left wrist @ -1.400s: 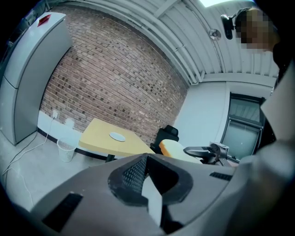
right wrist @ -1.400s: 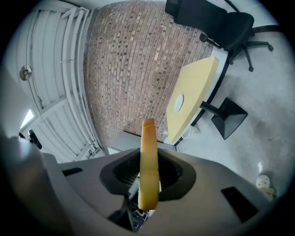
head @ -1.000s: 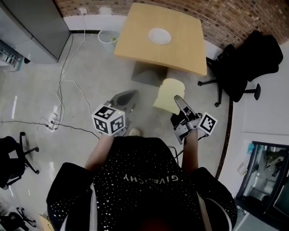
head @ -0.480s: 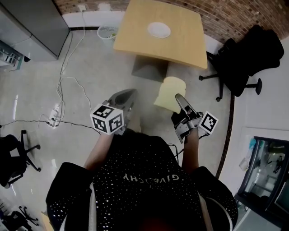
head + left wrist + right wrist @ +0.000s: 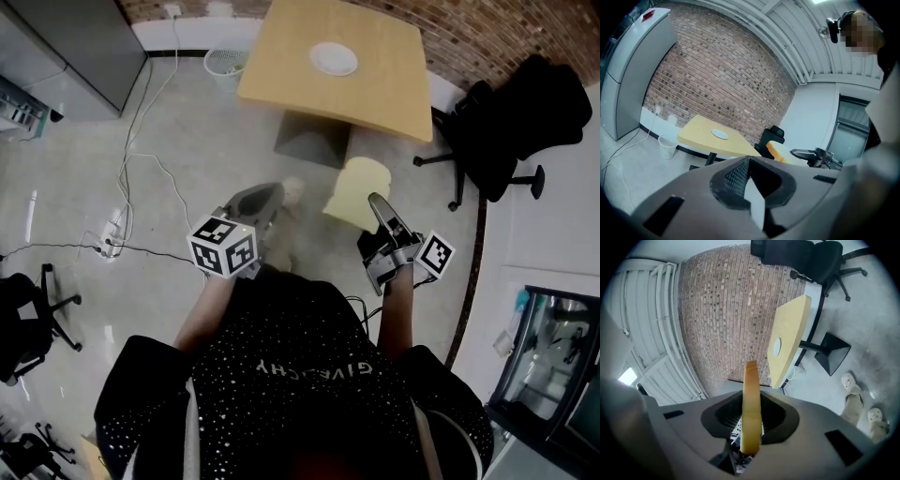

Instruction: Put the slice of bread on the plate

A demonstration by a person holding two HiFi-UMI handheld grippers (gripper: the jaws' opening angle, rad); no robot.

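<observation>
The person is stepping toward the desk (image 5: pixel 281 84) - that is what has changed in the last second. A pale shoe (image 5: pixel 292 188) now shows ahead on the floor, between the two claws. A moment ago a shoe sat tucked in close under the body. The desk has drifted only slightly toward the far edge of the head view and looks hardly any nearer, so I'd say the walk has barely begun.

The hands have scarcely shifted through the step. The right claw (image 5: pixel 377 208) stays clamped on the slice of bread (image 5: pixel 354 187), carried in the air on the right. The slice reaches past the claw tips toward the desk. In the right gripper view it stands edge-on, pinched at its near end between the two pads. The left claw (image 5: pixel 255 200) hangs on the left with its jaws together and nothing in them.

For the task, this reads as the carry. The bread is safely gripped but still well apart from the white plate (image 5: pixel 334 58), which lies on the far half of the desk with nothing showing on it. The distance still has to be closed, then the slice turned flat and let go over the plate. Soft bread held by one end may sag or tear - a steady walk seems wise.
</observation>
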